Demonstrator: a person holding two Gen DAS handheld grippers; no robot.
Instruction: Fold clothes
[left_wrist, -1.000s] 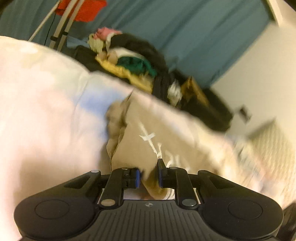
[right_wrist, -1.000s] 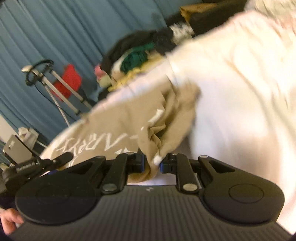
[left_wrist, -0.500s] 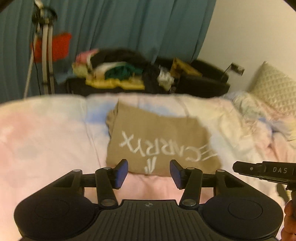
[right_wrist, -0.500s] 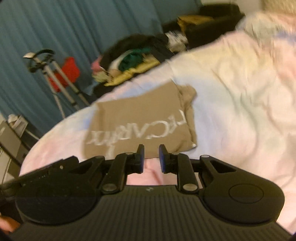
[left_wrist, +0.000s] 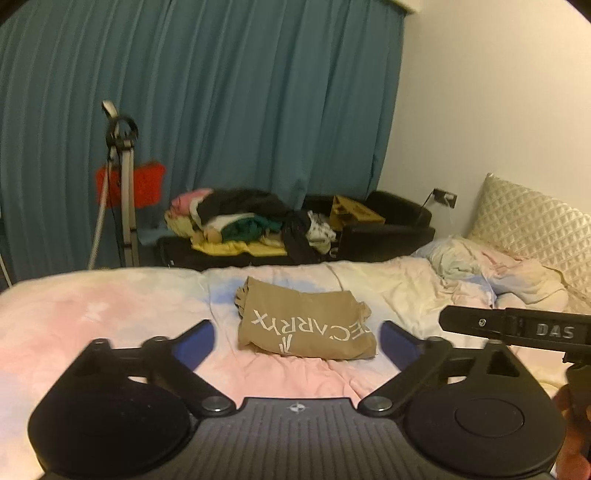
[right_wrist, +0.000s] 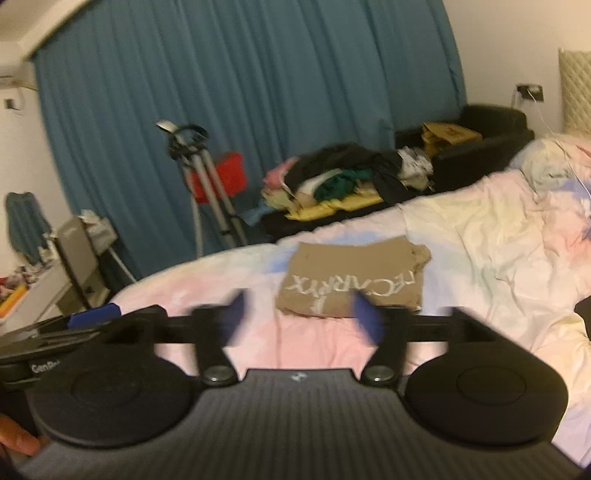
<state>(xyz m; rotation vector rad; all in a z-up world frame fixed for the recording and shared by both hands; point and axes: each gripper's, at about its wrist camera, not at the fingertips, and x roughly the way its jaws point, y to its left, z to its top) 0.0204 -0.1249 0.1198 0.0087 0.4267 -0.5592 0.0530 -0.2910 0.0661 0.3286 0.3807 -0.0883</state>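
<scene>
Both my sets of jaws stood wide apart and held nothing: the left gripper hung clear above the bed, and the right gripper, its blue pads smeared by motion blur, was likewise parted and empty. Between and beyond them lay the tan shirt, folded into a rough rectangle on the pastel sheet, white lettering up, well apart from either gripper.

I judged the fold nearly done but not tidy. At one end of the rectangle a bunch of fabric stuck out past the edge, and that was the weak point: if I pinched there carelessly I could drag the top layer and open the whole fold. The sheet beneath was soft and wrinkled, so a low pass might catch bedding along with the shirt. The crumpled duvet near the pillow left little flat room on that side. With my right view blurred, misjudging the approach seemed the likeliest slip.
</scene>
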